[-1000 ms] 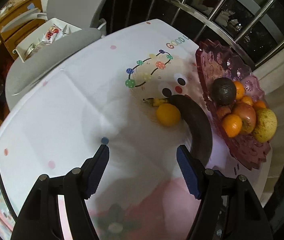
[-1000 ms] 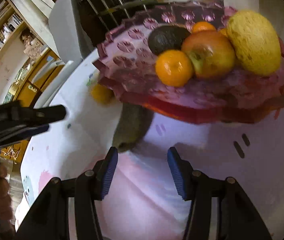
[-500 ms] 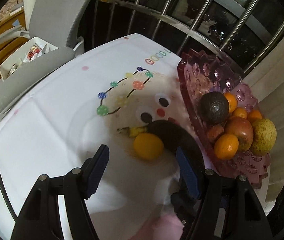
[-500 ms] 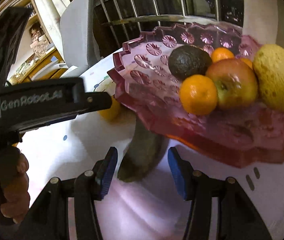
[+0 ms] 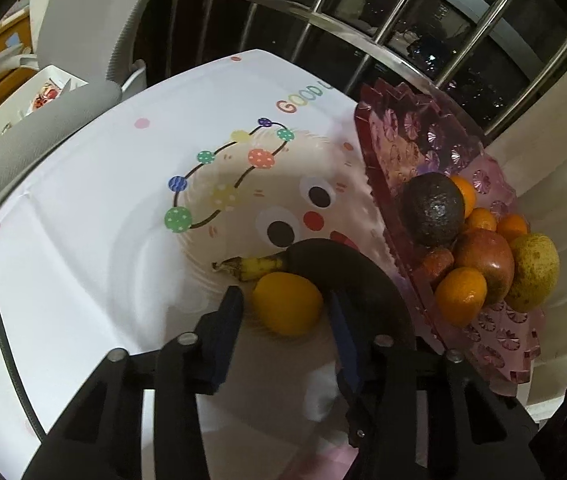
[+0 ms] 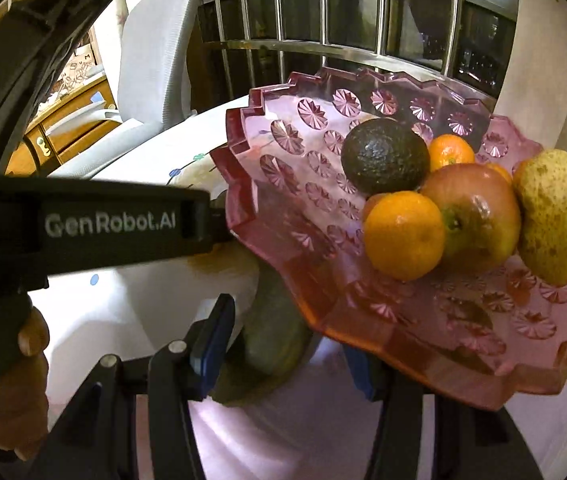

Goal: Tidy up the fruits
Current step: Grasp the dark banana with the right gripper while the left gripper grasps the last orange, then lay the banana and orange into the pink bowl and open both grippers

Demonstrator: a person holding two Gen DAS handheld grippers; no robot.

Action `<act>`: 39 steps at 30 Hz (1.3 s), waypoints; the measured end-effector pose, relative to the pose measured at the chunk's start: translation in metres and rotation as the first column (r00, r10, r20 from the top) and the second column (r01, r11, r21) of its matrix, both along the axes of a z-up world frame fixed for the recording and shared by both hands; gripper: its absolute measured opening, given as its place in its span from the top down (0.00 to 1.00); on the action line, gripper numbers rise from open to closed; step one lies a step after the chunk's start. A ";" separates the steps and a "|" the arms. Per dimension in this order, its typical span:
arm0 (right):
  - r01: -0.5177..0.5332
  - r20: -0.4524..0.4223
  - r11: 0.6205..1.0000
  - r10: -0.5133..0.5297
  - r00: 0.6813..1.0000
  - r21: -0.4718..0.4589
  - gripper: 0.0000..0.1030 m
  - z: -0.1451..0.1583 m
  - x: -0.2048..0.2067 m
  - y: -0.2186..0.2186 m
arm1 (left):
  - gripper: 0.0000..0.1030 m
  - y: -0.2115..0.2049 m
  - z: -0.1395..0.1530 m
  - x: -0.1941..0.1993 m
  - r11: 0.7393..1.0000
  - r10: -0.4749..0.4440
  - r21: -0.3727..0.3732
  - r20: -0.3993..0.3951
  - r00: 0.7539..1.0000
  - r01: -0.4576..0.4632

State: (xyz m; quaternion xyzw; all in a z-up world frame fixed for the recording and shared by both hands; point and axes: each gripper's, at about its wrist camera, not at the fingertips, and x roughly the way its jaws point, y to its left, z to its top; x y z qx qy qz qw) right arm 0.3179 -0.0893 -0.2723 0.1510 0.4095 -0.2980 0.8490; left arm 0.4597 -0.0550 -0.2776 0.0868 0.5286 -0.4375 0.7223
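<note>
Fingers of the left gripper sit spread apart on either side of the loose orange, not clamped yet. Blackened banana lies just past its right finger, pink glass bowl further right. Right gripper is open too, banana tip between its fingers, bowl just ahead.

Left tool low, jaws spread wide. Right tool low, jaws spread wide.
</note>
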 end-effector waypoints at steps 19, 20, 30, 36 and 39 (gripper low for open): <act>-0.014 -0.005 1.000 0.014 1.000 0.001 0.67 0.004 -0.007 0.007 | 0.67 0.056 0.034 -0.017 0.992 0.127 -0.021 0.001 0.992 -0.127; -0.018 -0.007 1.000 0.018 1.000 0.010 0.68 0.004 -0.011 0.008 | 0.67 0.064 0.040 -0.022 0.989 0.146 -0.026 0.000 0.989 -0.146; -0.061 0.020 0.997 0.060 0.998 0.056 0.70 0.026 -0.049 0.018 | 0.67 0.134 0.080 -0.069 0.958 0.278 -0.069 0.009 0.960 -0.277; -0.105 0.036 0.993 0.103 0.994 0.054 0.71 0.039 -0.076 0.031 | 0.67 0.161 0.102 -0.104 0.941 0.328 -0.093 0.032 0.944 -0.324; -0.134 0.049 0.990 0.132 0.990 0.044 0.71 0.049 -0.089 0.035 | 0.67 0.169 0.113 -0.123 0.937 0.341 -0.096 0.041 0.939 -0.336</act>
